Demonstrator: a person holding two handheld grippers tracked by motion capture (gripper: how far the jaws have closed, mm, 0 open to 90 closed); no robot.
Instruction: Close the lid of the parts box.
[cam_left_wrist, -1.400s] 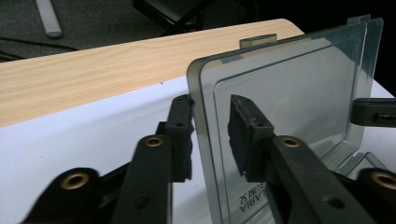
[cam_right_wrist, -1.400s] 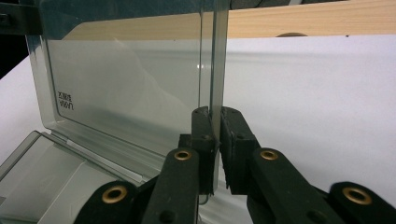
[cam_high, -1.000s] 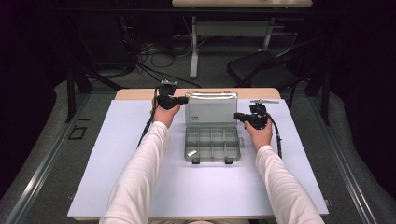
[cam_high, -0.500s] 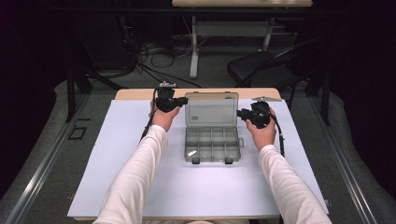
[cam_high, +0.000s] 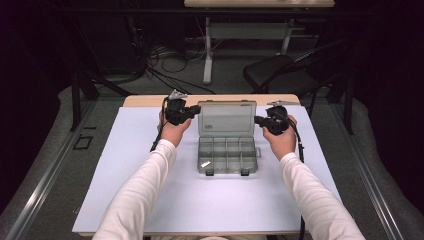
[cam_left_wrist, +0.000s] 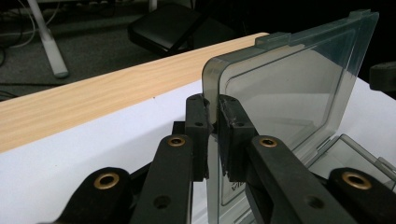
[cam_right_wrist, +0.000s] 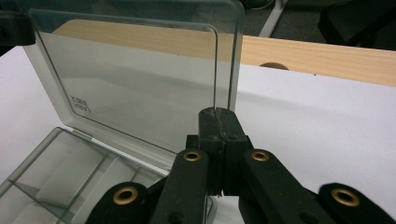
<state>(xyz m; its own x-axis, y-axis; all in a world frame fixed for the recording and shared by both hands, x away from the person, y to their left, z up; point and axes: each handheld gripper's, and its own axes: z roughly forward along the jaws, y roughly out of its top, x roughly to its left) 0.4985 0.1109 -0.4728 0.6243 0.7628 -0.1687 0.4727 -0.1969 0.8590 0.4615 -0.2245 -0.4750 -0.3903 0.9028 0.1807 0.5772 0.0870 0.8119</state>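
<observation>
Jaws of your left gripper (cam_left_wrist: 212, 122) clamp the lid (cam_left_wrist: 289, 93) edge; right gripper (cam_right_wrist: 218, 122) jaws just closed together, touching the lid's other edge.

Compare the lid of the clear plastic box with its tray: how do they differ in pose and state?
The lid stands raised, nearly upright; the tray lies flat on the white mat. The lid is one plain panel; the tray is split into compartments, one holding a small white piece. The left claw and right claw each pinch a side edge of the lid; neither touches the tray. Both are see-through grey plastic.
</observation>
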